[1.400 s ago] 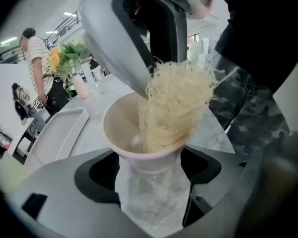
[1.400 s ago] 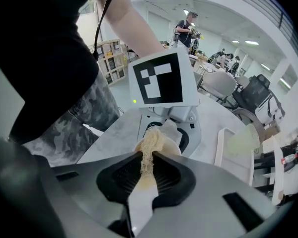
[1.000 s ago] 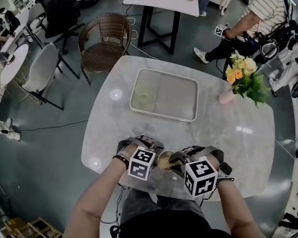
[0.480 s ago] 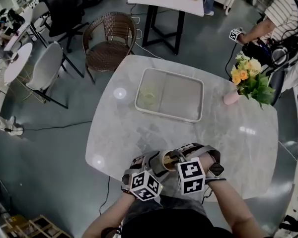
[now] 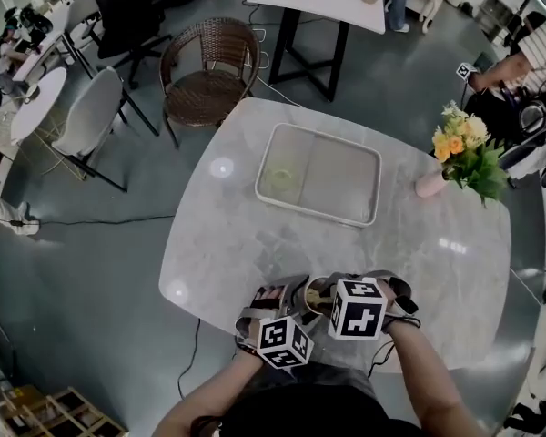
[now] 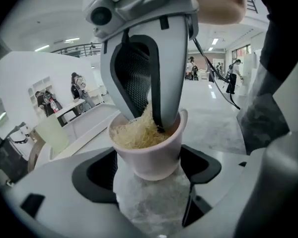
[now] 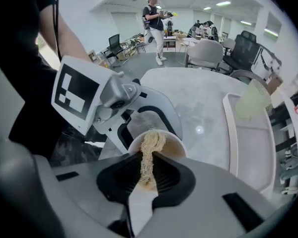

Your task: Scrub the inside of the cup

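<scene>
Two grippers meet over a small pale pinkish cup [image 6: 149, 160] that stands on the near edge of a grey-veined marble table [image 5: 437, 271], right in front of the person. The left gripper [image 6: 148, 180] points slantwise down at the cup with its jaws set wide, one on each side. Its black pads lie against the cup's outer wall, and the jaws have just been opening with the cup between them. The cup's base rests on the marble between the two jaws. The right gripper [image 7: 148, 180] comes down steeply from above, and its jaws are closed together on a straw-coloured fibre scrubber [image 7: 150, 150]. The tips of those jaws reach past the rim into the cup, toward its right-hand inner wall as the left gripper view shows it. The loose fibres spread below them and fill most of the inside. In the right gripper view a strand of the scrubber runs from between the pinched pads down into the cup's mouth. In the head view the two marker cubes sit side by side at the table's near edge, and the cup is mostly covered between them. Further back on the table lies a white rectangular tray [image 5: 375, 176] with a pale green object [image 5: 278, 178] in its left half; what it is cannot be made out. Near the table's right edge stands a pink vase [image 5: 429, 185] of yellow and white flowers [image 5: 464, 139]. Beyond the far left corner of the table, a brown wicker chair [image 5: 209, 62] stands on the floor.
</scene>
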A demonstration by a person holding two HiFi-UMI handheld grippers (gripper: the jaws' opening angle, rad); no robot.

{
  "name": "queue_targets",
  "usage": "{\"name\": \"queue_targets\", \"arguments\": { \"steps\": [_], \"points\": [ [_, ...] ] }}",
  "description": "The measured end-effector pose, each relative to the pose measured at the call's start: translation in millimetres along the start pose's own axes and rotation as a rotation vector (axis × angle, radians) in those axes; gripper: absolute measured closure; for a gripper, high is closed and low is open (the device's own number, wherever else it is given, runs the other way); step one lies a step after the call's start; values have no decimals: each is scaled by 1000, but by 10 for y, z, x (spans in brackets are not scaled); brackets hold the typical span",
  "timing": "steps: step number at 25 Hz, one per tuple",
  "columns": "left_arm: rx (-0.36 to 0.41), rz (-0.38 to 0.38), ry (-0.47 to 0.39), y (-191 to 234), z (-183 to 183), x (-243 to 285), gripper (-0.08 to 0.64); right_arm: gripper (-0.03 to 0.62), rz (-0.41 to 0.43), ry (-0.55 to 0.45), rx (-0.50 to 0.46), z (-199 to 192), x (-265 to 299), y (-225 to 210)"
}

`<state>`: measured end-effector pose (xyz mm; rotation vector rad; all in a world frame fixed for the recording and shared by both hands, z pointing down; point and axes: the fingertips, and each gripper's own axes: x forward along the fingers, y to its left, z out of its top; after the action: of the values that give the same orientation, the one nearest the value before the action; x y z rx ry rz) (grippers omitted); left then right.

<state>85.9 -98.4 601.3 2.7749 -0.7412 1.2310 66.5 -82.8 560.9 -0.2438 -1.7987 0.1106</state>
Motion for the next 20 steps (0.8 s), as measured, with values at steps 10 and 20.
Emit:
{"name": "queue_targets", "arguments": {
  "steps": [10, 20],
  "points": [
    [254, -277, -12, 34, -19, -10, 167, 532, 13, -174, 66, 119, -464, 25],
    [556, -525, 39, 98, -81, -11, 181, 532, -235, -42, -176, 14, -100, -203]
  ]
}}
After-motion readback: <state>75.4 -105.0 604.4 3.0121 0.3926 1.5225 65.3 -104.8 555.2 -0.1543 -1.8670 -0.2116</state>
